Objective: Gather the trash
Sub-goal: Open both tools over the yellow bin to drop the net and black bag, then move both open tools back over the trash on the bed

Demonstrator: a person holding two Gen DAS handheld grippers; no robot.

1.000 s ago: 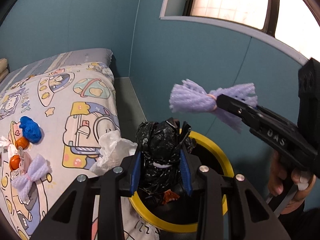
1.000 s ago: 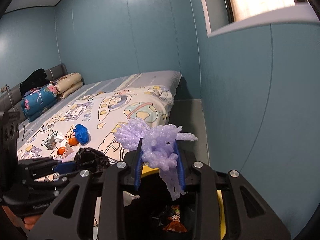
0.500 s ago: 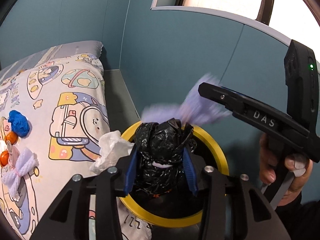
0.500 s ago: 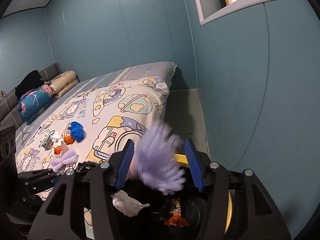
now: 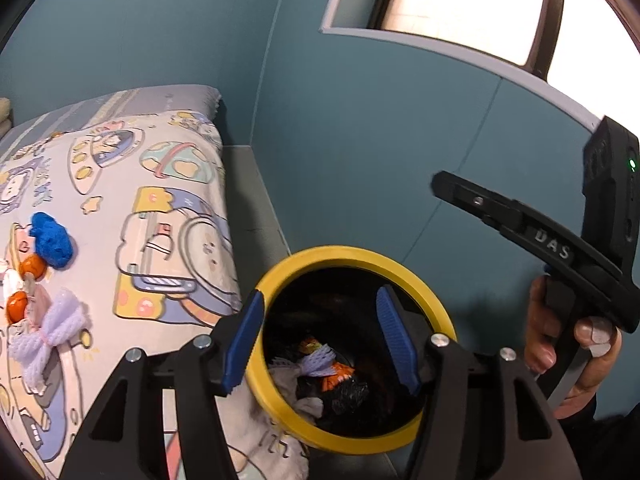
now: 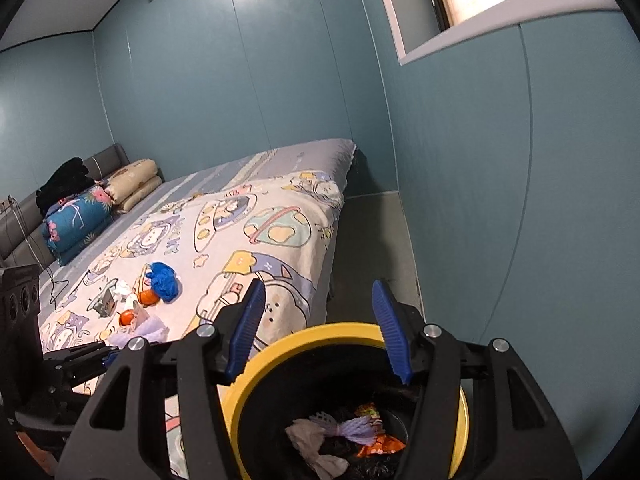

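The yellow-rimmed black bin (image 5: 356, 254) stands on the floor beside the bed. In it lie a purple foam net (image 5: 318, 362), a crumpled black bag (image 5: 346, 394), white tissue (image 6: 308, 438) and an orange wrapper (image 5: 336, 372). My left gripper (image 5: 320, 296) hovers over the bin's mouth, its jaws opening with nothing between them. My right gripper (image 6: 318, 286) hangs above the same bin (image 6: 320, 330), jaws also opening and empty. On the bedspread remain a blue crumpled wad (image 5: 52, 236), orange pieces (image 5: 32, 266) and another purple foam net (image 5: 48, 332).
The bed with the cartoon cover (image 6: 240, 240) fills the left; pillows (image 6: 132, 184) lie at its head. A blue wall (image 5: 360, 140) runs close behind the bin, with a narrow strip of floor (image 6: 368, 248) between bed and wall. A hand (image 5: 560, 340) holds the right gripper's handle.
Both jaws have opened. The black bag has dropped from the left gripper and the purple foam net from the right gripper; both now lie in the bin.
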